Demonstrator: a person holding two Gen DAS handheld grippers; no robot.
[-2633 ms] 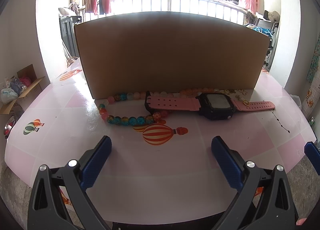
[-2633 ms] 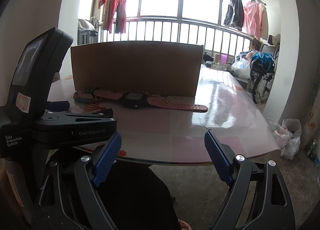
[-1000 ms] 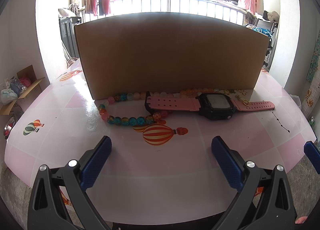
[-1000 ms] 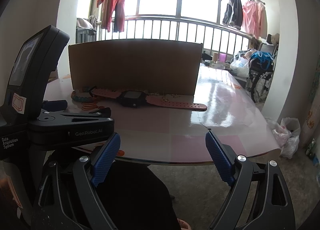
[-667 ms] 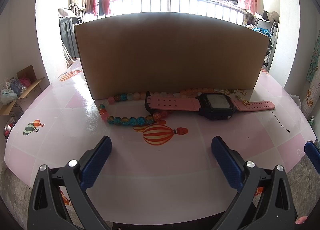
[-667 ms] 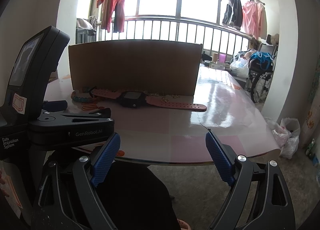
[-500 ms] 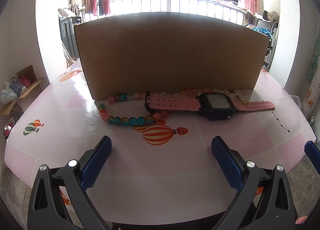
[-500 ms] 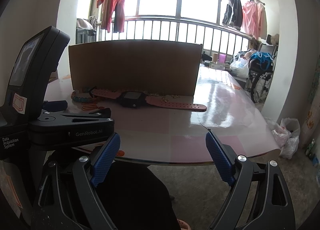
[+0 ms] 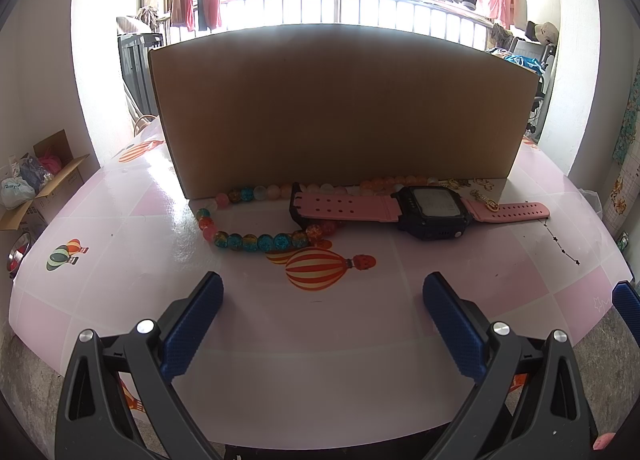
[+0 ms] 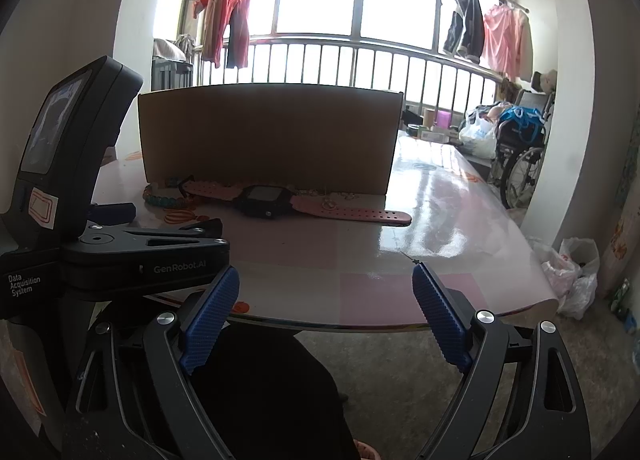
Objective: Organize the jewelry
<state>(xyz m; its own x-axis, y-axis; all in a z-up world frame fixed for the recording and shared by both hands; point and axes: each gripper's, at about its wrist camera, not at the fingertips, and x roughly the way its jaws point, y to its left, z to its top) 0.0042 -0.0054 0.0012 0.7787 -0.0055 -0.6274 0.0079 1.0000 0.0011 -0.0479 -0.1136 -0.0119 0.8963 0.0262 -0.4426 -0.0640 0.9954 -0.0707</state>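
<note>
A pink-strapped watch with a black case [image 9: 424,210] [image 10: 266,201] lies flat on the pink table [image 9: 120,300], in front of a tall cardboard box [image 9: 340,108] [image 10: 268,132]. A string of coloured beads [image 9: 248,240] [image 10: 162,199] curls to its left and runs behind it. Small gold pieces [image 9: 482,196] rest by the right strap, and a thin dark chain [image 9: 562,246] lies further right. My left gripper [image 9: 322,300] is open over the near table, short of the beads. My right gripper [image 10: 326,296] is open at the table's near edge, empty.
Balloon stickers [image 9: 316,266] mark the tabletop. An open carton [image 9: 44,180] stands on the floor at left. A wheelchair [image 10: 520,164] and plastic bags [image 10: 572,276] are to the right of the table. The left gripper's body [image 10: 80,220] fills the left of the right wrist view.
</note>
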